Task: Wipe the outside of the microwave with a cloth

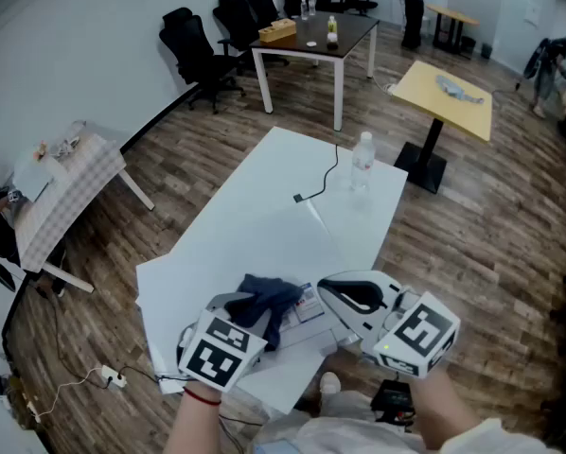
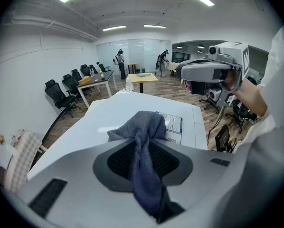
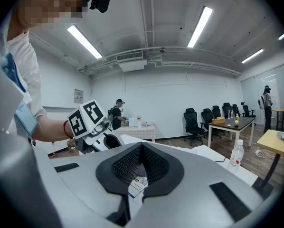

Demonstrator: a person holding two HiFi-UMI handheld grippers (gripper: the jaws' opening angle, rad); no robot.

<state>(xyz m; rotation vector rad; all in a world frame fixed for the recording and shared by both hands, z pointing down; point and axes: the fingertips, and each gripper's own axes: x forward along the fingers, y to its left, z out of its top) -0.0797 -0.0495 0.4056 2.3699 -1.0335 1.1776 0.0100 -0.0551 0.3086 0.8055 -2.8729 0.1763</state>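
Gripping a dark blue-grey cloth (image 2: 144,146), the left tongs (image 1: 255,312) are clamped on its bunched middle. The left gripper view shows the fabric filling the gap between the pads and spilling forward onto the long white surface (image 1: 255,225). The head view places the cloth at the near end of this surface, just left of the right tongs (image 1: 328,289). A printed white label (image 1: 307,305) lies between the two tools.

The right gripper view alone shows the right tongs closed, pad against pad. The label is visible through the gap beneath them, and whether it is pinched cannot be told.

Only the head view shows the thin black cable (image 1: 326,178). It lies at the far end of the surface, near a clear plastic water bottle (image 1: 362,159).
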